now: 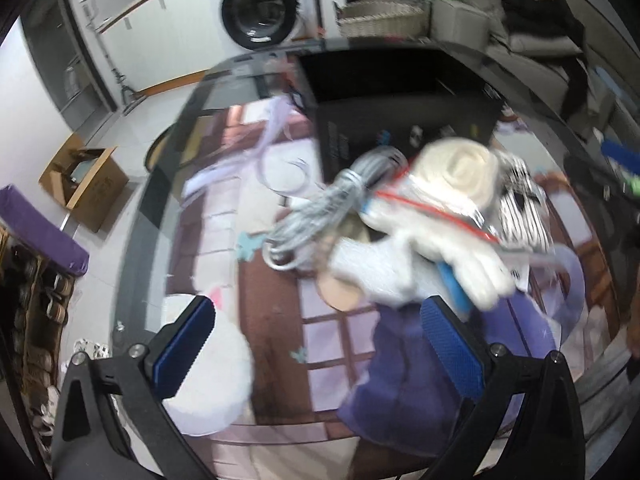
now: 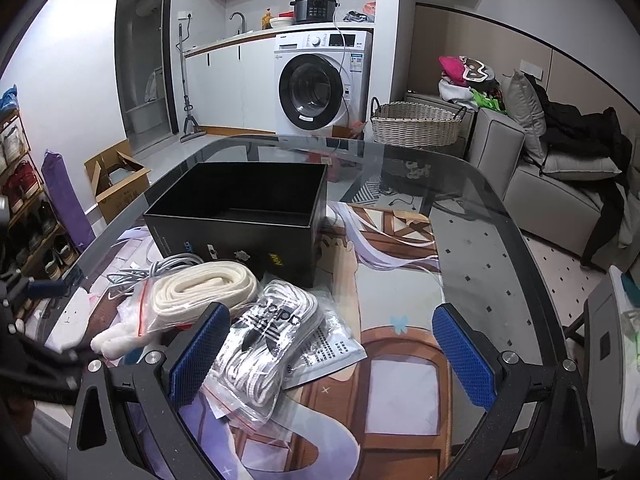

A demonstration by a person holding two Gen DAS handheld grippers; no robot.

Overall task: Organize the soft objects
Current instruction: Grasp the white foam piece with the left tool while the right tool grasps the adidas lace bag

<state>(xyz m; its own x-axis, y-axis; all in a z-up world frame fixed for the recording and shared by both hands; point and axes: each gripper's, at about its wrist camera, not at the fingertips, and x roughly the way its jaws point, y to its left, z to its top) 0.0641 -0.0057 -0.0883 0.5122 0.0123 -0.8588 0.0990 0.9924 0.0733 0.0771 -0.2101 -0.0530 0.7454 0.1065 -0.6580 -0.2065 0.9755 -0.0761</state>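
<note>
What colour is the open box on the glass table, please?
Black, inside and out; the box shows best in the right wrist view.

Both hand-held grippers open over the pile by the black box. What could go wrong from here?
1. The bagged cream strap, bagged white laces and grey cable overlap, so a pinch may drag a neighbour.
2. The zip bags look slick; one could slip from the right hand-held gripper.
3. The left wrist view is motion-blurred, so the left hand-held gripper may misjudge the white glove.
</note>
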